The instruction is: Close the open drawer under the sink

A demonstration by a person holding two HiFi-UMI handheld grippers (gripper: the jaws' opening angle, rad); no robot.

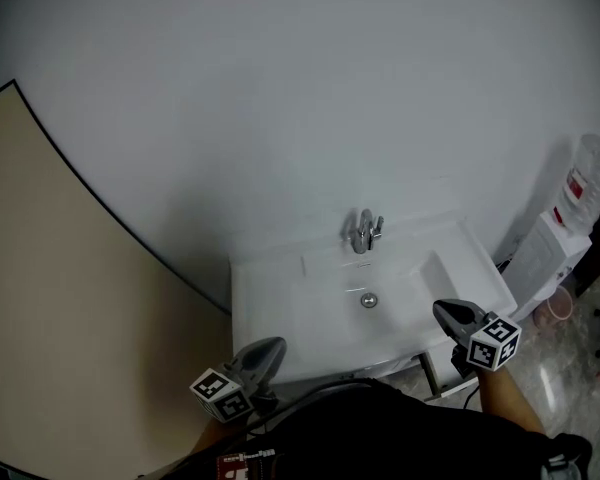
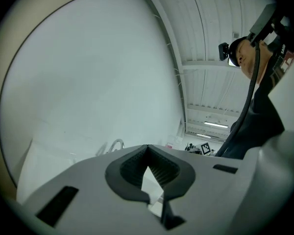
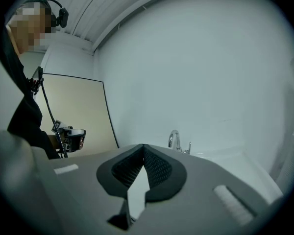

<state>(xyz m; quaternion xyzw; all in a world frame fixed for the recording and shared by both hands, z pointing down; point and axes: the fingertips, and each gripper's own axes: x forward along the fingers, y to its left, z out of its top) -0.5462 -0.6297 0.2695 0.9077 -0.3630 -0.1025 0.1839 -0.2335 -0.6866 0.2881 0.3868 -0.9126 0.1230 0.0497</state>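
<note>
**Ann:** Start with the left claw [image 2: 147,149]. What's it got?

**Ben:** Nothing. The tips are pinched together and there's only daylight behind them. It hangs just off the front left corner of the sink [image 1: 280,298] and points roughly level.

**Ann:** And the right claw [image 3: 143,148]?

**Ben:** Same story: closed tight and empty, at the sink's front right corner. The tap [image 3: 175,141] sits beyond it at the back of the sink.

**Ann:** Where's the drawer [image 1: 448,388]?

**Ben:** Below the sink's front right corner, just under the right claw. Only a pale sliver pokes out past the sink edge, and the person's dark clothing hides the rest. That sliver looks like the open drawer, though it's hard to be sure.

**Ann:** So which step is this?

**Ben:** Looks like the approach. Neither claw touches anything, and both are up at sink height.

**Ann:** Next move?

**Ben:** Probably a drop below the sink's rim. A closed claw goes flat against the drawer front, then gives a straight push toward the wall behind the sink.
</note>
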